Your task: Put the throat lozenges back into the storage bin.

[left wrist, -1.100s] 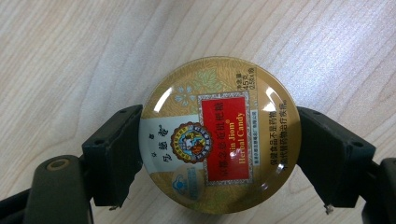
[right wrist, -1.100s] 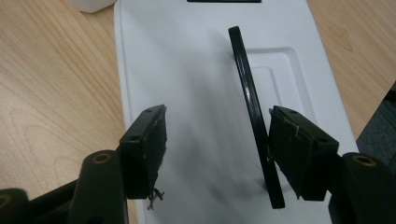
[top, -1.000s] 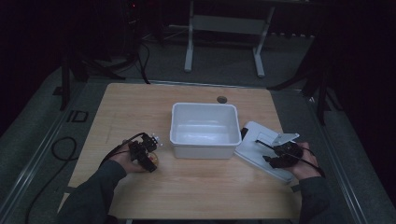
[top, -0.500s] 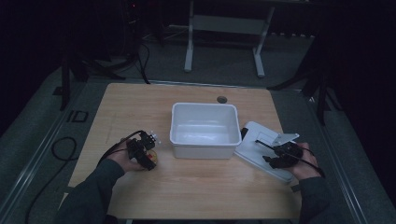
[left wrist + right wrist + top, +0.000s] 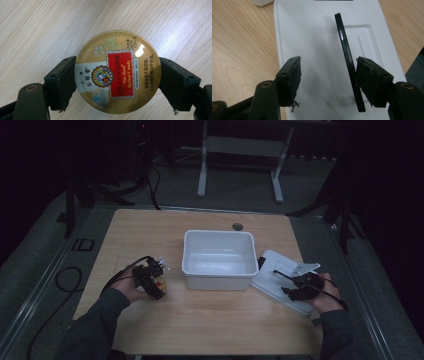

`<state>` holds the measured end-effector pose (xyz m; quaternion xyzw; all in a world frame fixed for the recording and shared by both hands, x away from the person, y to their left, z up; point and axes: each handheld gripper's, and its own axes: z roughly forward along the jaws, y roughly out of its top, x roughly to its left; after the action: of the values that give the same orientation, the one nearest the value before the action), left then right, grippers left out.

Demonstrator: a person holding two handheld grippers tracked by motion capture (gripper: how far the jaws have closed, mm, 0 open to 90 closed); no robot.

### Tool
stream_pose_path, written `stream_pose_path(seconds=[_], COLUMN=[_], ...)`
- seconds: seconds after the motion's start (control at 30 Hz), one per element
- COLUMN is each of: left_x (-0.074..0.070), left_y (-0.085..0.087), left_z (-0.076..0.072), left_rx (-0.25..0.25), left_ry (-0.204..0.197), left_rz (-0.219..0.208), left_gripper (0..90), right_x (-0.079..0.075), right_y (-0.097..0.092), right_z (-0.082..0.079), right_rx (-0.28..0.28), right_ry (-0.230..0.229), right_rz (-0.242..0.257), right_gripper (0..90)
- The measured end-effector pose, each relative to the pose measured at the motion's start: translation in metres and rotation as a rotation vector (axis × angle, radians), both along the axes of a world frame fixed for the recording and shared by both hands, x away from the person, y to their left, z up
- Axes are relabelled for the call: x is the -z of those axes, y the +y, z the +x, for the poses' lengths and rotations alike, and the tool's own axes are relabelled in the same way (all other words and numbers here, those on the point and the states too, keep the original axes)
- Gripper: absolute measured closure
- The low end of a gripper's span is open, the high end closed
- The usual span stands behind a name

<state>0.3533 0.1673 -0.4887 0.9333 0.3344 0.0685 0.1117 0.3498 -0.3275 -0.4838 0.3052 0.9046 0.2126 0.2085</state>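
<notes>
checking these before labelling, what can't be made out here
- Tin: left gripper view shows just the lid; its sides sit behind the left gripper pads.
- Black strip by the right gripper: seen edge-on in the right gripper view, its shape unclear.
- Lid underside: flat on the table.
- Tub near inner wall: hidden in the high view.

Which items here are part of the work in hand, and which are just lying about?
In hand: candy tin clamped in left gripper; flat black stick between the open right gripper jaws, over the white lid.
Lying about: white tub, table's dark plug.
</notes>
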Motion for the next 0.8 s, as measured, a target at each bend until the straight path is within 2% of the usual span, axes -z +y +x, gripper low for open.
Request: stream_pose_path(seconds=[0.43, 0.8], left_x=[-0.017, -0.031], left_y=[-0.001, 0.003], left_z=[-0.003, -0.005], left_rx=[0.03, 0.025], left_ry=[-0.043, -0.067], left_rz=[-0.001, -0.015], left_gripper=[20.7, 20.7], right_x=[0.0, 0.001], right_y=[0.0, 0.0], right_z=[0.0, -0.001], right_rx=[0.001, -0.002], right_ry=[0.001, -0.001], right_rz=[0.004, 0.007], right_gripper=[36.8, 36.2])
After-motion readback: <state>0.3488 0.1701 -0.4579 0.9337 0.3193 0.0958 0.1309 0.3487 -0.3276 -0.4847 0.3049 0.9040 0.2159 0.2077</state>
